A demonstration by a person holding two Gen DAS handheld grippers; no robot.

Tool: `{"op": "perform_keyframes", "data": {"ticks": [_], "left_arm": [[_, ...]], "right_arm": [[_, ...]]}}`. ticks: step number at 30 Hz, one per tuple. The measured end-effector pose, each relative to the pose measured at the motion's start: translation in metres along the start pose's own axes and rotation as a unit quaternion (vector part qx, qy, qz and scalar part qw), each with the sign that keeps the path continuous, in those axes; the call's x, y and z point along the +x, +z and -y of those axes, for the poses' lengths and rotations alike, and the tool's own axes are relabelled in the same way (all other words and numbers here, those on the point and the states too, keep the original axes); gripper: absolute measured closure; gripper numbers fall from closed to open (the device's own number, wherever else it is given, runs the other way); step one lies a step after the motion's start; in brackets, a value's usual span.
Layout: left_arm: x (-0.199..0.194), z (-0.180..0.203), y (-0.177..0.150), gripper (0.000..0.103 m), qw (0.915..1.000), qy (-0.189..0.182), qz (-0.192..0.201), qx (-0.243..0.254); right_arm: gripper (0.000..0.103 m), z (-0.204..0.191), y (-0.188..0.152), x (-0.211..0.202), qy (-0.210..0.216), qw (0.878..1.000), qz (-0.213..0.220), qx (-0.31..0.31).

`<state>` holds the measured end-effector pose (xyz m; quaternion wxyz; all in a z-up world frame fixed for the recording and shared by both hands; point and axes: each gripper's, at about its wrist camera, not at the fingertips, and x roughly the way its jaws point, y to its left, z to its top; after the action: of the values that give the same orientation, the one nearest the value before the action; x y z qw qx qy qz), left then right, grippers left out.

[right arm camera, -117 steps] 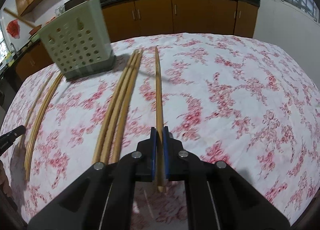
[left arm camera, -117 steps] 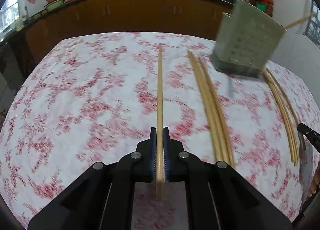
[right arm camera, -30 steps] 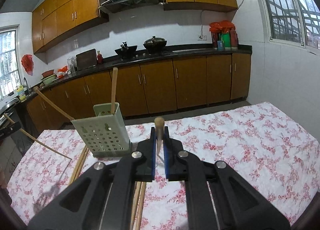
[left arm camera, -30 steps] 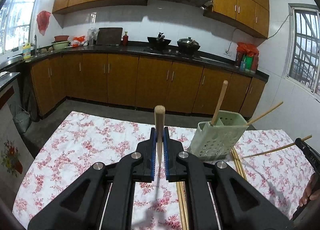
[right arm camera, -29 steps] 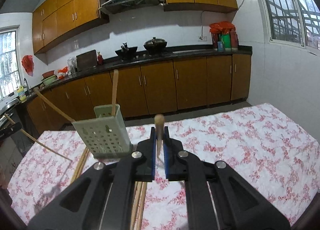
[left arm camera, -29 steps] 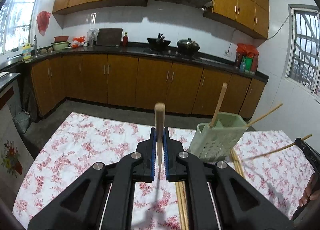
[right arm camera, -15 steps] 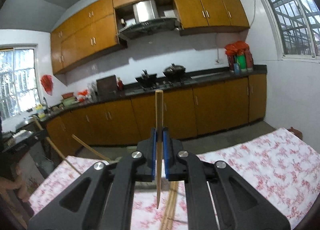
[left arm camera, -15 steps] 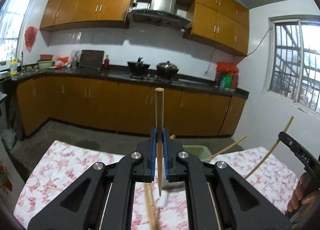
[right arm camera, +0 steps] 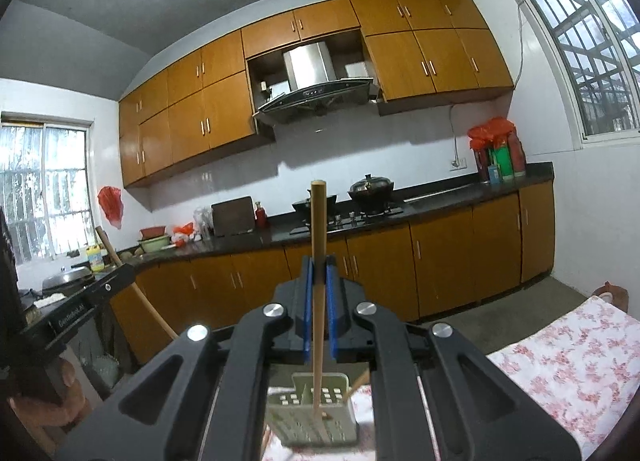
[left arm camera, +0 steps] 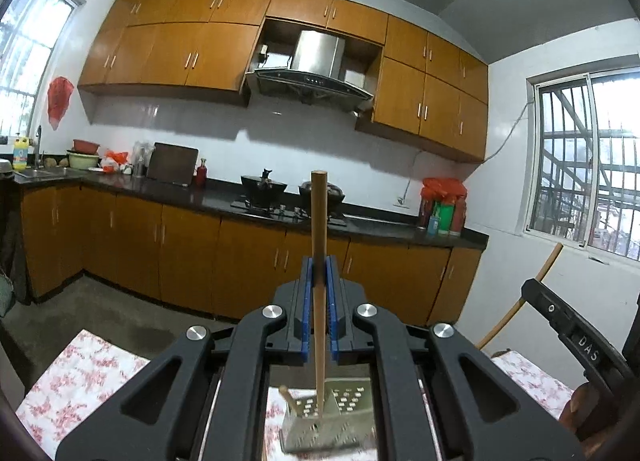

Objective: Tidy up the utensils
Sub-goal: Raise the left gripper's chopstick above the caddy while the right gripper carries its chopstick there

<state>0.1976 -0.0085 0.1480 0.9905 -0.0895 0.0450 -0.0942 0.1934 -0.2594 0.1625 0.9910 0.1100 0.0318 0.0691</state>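
Left wrist view: the left gripper [left arm camera: 319,273] is clamped on an upright chopstick [left arm camera: 319,245] whose lower tip hangs over the perforated green holder [left arm camera: 332,417] on the floral tablecloth [left arm camera: 84,377]. The right gripper [right arm camera: 319,273] pinches its own chopstick [right arm camera: 318,253] upright, tip seemingly at the holder's open top; the table's edges are hidden.

Kitchen backdrop: orange wood cabinets [left arm camera: 192,57] above, a steel range hood [left arm camera: 316,65] between them. Black countertop [left arm camera: 384,223] carries two dark pots [right arm camera: 370,187] on the hob, a red bottle [left arm camera: 201,175], a dark board [left arm camera: 172,169]. Red bag [left arm camera: 59,101] hangs near the barred window [left arm camera: 588,165]. Floral tablecloth [right arm camera: 568,357] below.
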Motion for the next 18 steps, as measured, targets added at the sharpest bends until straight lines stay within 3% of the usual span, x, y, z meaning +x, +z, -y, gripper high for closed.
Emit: {"op": "perform_keyframes", "data": {"ticks": [9, 18], "left_arm": [[0.025, 0.000, -0.014, 0.096, 0.9999, 0.006, 0.012, -0.001], [0.037, -0.010, -0.047, 0.096, 0.9989, 0.003, -0.043, -0.015]], "right_arm": [[0.095, -0.001, -0.016, 0.046, -0.017, 1.000, -0.013, -0.001], [0.095, -0.001, -0.054, 0.061, -0.016, 0.997, -0.070, -0.012]]}}
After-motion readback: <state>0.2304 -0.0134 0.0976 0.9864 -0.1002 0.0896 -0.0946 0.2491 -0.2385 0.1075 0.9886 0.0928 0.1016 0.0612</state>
